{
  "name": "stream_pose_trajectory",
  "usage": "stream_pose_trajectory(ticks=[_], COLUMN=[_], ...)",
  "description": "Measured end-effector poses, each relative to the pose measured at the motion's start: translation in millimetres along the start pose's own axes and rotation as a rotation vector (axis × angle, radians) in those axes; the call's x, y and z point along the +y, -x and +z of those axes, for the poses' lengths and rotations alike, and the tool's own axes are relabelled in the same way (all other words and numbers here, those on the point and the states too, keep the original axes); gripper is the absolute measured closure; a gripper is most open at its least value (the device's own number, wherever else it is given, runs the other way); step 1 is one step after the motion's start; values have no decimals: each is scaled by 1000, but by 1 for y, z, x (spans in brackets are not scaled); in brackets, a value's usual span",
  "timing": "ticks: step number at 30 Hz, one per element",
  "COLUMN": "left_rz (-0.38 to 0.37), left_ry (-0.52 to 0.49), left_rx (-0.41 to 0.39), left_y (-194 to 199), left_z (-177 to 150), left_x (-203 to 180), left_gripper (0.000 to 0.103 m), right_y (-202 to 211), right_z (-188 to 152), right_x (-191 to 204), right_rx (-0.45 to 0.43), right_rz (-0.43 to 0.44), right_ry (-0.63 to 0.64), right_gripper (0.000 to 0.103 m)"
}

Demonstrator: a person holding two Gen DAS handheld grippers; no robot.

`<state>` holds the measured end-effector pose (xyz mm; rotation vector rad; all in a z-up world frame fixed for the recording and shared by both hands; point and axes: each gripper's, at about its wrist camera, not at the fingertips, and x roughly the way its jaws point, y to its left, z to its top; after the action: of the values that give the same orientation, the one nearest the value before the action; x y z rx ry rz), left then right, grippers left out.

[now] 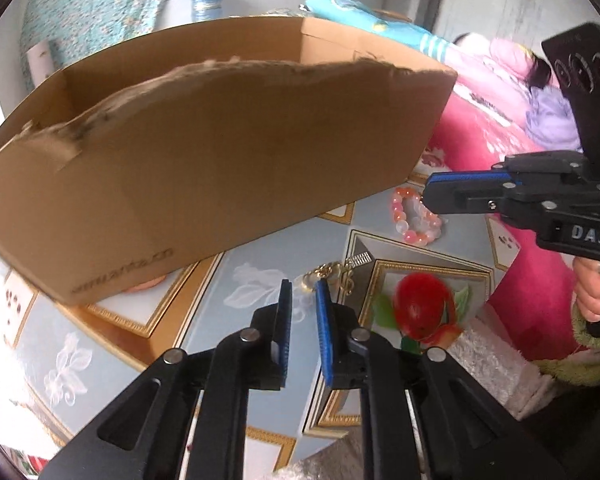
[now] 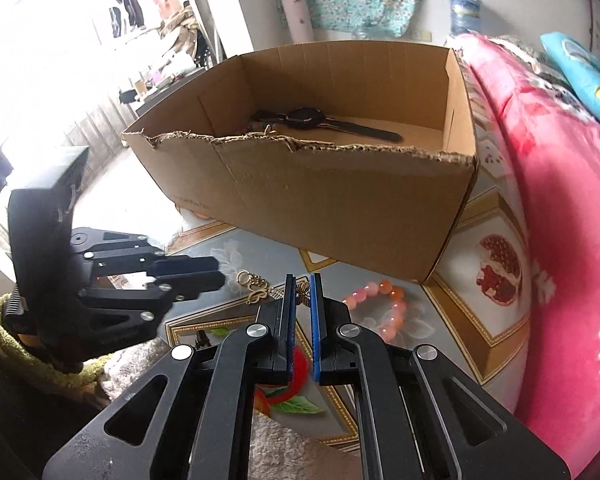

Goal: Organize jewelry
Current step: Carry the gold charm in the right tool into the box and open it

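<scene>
The thin gold chain with charms (image 1: 336,276) lies loose near the desk's (image 1: 260,268) front edge: light, limp, slippery; pinch a bunched link. Left gripper (image 1: 304,284) slightly parted, empty; right gripper (image 2: 302,280) nearly closed, empty.

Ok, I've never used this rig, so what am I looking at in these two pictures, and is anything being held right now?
A person holds a two-fingered tool in each hand, and each tool carries a camera that looks along its fingers. One picture comes from the left tool, the other from the right tool.

A patterned table holds a torn cardboard box with a dark watch inside. In front of the box lie a pink bead bracelet and a gold chain.

Neither tool holds anything. The left one is slightly open near the chain, and the right one is shut.
</scene>
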<state>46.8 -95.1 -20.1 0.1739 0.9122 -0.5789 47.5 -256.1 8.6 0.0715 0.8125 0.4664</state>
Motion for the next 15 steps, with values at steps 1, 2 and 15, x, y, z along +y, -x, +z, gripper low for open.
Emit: stream_pose_trajectory(ticks=[1, 2, 15], left_rz=[5, 8, 31], left_ry=[-8, -19, -101], left_rx=[4, 8, 40], left_y=[-2, -5, -20], left_z=[1, 3, 12], left_x=[-1, -2, -13], left_gripper=[87, 84, 86], right_y=[1, 1, -3], right_z=[0, -1, 0], right_x=[-2, -3, -10], right_rx=[-1, -3, -11], right_rz=[7, 16, 68], right_ry=[-2, -3, -18], right_gripper=[98, 98, 98])
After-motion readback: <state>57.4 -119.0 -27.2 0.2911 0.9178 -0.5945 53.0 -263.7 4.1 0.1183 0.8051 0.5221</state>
